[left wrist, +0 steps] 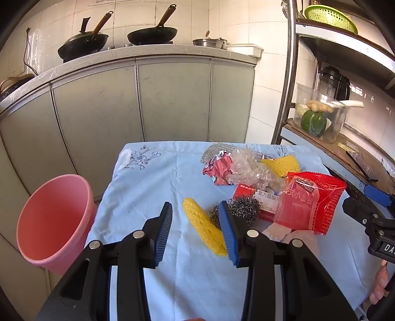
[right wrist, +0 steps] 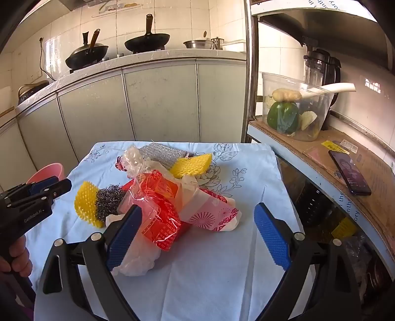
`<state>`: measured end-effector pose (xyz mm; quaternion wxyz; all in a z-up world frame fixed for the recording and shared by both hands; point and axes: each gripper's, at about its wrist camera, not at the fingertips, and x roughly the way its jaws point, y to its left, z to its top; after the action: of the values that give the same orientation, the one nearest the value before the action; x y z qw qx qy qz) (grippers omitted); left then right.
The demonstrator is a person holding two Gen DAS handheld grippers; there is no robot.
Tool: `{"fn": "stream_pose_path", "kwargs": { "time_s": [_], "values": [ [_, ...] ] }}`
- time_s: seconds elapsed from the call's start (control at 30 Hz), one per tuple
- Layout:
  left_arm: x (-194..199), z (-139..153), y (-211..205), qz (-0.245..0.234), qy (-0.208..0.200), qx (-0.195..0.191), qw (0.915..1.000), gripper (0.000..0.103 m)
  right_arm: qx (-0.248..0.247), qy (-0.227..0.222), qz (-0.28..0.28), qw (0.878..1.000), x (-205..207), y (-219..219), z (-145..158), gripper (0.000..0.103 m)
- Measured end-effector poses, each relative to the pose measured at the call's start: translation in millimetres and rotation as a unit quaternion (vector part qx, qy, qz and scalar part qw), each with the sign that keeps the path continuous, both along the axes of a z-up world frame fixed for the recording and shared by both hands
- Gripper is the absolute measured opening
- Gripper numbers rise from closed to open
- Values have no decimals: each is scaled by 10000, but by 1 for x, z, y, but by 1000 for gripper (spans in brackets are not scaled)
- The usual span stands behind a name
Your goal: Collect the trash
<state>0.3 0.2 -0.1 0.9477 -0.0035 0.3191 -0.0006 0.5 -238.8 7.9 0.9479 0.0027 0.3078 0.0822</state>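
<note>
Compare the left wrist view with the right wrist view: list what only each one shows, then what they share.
Only the left wrist view shows the whole pink bucket beside the table, the crumpled pink foil wrapper and the green basket on the rack's top shelf.

Only the right wrist view shows the phone on the cardboard-lined shelf and the pink patterned packet.

Both show the blue tablecloth, the red snack bag, the steel wool, yellow sponges, two woks and the tub holding a green pepper. Both grippers' jaws stand open, holding nothing.

A blue floral cloth (left wrist: 153, 187) covers the table, trash (left wrist: 254, 187) heaped on it.
</note>
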Motion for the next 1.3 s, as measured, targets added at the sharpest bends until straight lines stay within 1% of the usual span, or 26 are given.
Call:
{"fn": "stream_pose_path", "kwargs": {
  "time_s": [0.4,1.1,1.17,1.3],
  "values": [
    [0,-4,-1,5,-12,-2,10000,39,-4,-5,21,10000,1,0,-1,92],
    [0,1,-1,-24,-24,-37,10000,39,-16,-15,28,10000,1,2,-1,92],
    [-1,2,-2,-50,-34,-53,10000,39,30,-109,-11,9999,-1,1,2,92],
    [-3,4,-3,-101,-69,-67,9999,39,186,-483,-71,9986,-9,-2,17,92]
  ]
}}
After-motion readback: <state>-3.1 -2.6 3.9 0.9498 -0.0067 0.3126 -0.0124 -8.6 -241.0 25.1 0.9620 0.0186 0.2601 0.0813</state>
